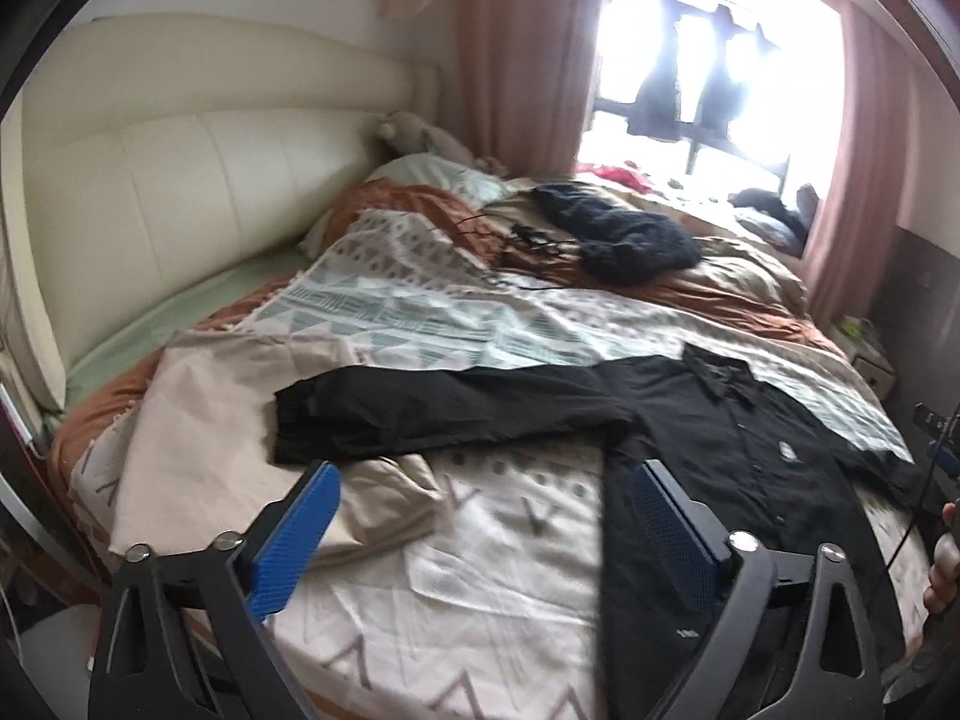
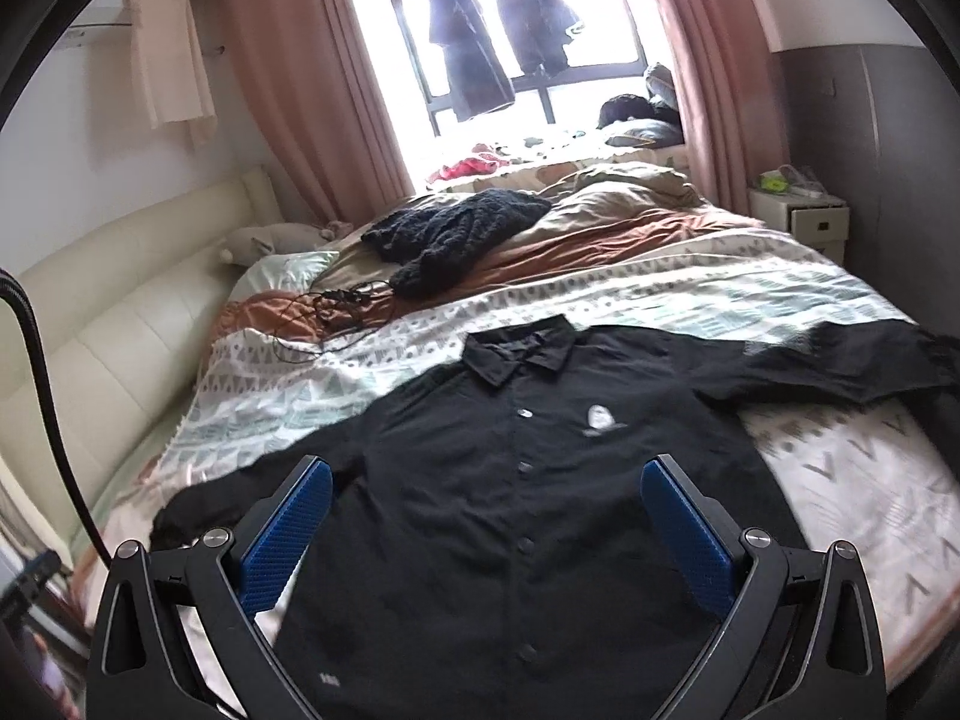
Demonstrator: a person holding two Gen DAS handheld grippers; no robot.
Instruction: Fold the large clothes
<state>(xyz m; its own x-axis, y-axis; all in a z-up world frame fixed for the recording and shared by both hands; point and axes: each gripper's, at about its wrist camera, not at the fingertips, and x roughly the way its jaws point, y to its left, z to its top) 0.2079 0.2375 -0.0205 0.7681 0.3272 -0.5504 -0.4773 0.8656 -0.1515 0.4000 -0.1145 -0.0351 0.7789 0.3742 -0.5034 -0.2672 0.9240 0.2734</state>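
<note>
Black button-up shirt (image 2: 516, 480) lies front-up and spread flat on the patterned duvet (image 2: 600, 300), collar toward the window (image 2: 516, 48), both sleeves out to the sides. Right gripper (image 2: 486, 474) hangs above the shirt's lower front, jaws wide apart, blue pads (image 2: 288, 534) either side of the button placket, nothing between them and no visible contact with the fabric. Left gripper (image 1: 486, 477) sits off the shirt's left-hand sleeve side, jaws also wide apart and empty; one pad is over the shirt body edge, the other over a beige cloth (image 1: 198, 420) beside the sleeve. Left wrist view alone shows that sleeve (image 1: 444, 414) full length, stretched away from the shirt toward the cream headboard (image 1: 180, 180), cuff end resting on the beige cloth. Right wrist view alone shows the whole collar, the white chest logo (image 2: 603, 420) and the other sleeve running off toward the white nightstand (image 2: 804, 222). Beyond the shirt's collar in both views: a dark knitted garment (image 2: 456, 228) on the rumpled bedding, with a tangle of black cable (image 2: 336, 306) just beside it, nearer the headboard. Dark clothes hang in the window between pink curtains (image 2: 300, 78). Left wrist view is motion-blurred, so fine detail on the shirt is unclear there.
</note>
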